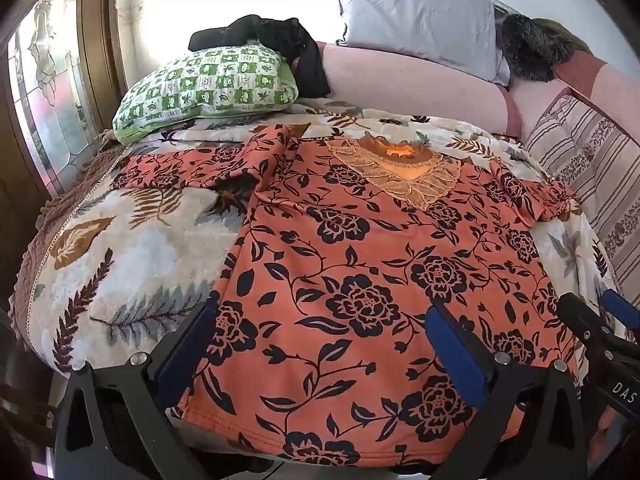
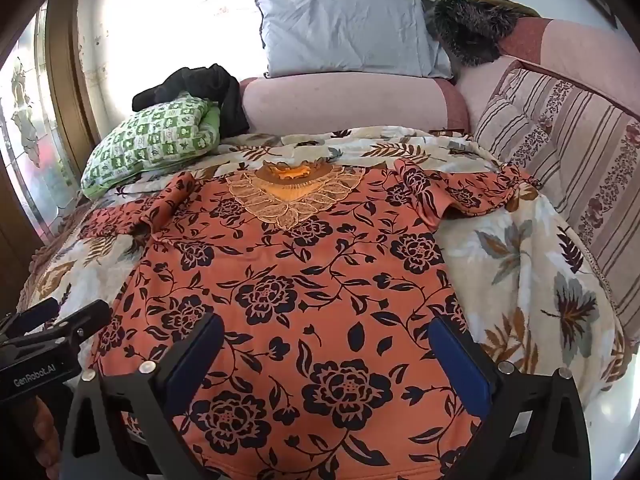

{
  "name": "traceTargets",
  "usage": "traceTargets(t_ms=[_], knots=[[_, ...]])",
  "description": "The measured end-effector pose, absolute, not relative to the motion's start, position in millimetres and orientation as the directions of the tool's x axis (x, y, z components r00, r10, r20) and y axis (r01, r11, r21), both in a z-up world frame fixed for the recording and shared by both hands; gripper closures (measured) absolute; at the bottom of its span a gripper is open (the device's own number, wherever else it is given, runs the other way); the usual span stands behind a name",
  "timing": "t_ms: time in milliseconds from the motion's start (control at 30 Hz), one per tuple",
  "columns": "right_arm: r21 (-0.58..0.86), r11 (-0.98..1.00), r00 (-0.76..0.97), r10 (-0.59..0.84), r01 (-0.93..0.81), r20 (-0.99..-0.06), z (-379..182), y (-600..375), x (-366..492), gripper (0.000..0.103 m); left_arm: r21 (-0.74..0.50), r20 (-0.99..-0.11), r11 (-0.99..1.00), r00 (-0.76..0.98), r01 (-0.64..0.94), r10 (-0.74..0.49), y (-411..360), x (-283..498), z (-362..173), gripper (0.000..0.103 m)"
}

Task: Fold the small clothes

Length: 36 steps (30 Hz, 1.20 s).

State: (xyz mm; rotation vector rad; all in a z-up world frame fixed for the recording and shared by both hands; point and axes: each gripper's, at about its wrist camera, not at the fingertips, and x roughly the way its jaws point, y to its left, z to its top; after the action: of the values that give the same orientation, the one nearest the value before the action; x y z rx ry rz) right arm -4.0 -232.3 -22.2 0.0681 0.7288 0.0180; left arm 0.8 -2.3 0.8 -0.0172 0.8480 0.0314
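Note:
An orange shirt with a dark floral print (image 1: 360, 272) lies flat, front up, on the leaf-patterned bedspread (image 1: 132, 248), its lace neckline (image 1: 400, 168) at the far end and both sleeves spread out. My left gripper (image 1: 324, 320) is open above the shirt's lower left part, near the hem, holding nothing. My right gripper (image 2: 328, 340) is open above the shirt (image 2: 304, 264) near its lower right part, also empty. The right gripper (image 1: 600, 320) shows at the right edge of the left wrist view; the left gripper (image 2: 60, 320) shows at the left edge of the right wrist view.
A green checked pillow (image 1: 208, 84) with a black garment (image 1: 280, 36) on it lies at the far left. A grey pillow (image 2: 344, 32) leans on the pink headboard (image 2: 352, 104). A striped cushion (image 2: 560, 152) lies along the right. A glass door (image 1: 48, 112) stands left.

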Motion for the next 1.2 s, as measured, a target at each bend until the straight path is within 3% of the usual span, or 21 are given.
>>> traceTargets(t_ms=[1200], knots=[[0.046, 0.999, 0.747, 0.047, -0.022, -0.663, -15.7, -217.9, -6.6, 0.0, -0.043, -0.741, 0.998, 0.672, -0.046, -0.001, 9.2, -2.0, 2.2, 0.0]])
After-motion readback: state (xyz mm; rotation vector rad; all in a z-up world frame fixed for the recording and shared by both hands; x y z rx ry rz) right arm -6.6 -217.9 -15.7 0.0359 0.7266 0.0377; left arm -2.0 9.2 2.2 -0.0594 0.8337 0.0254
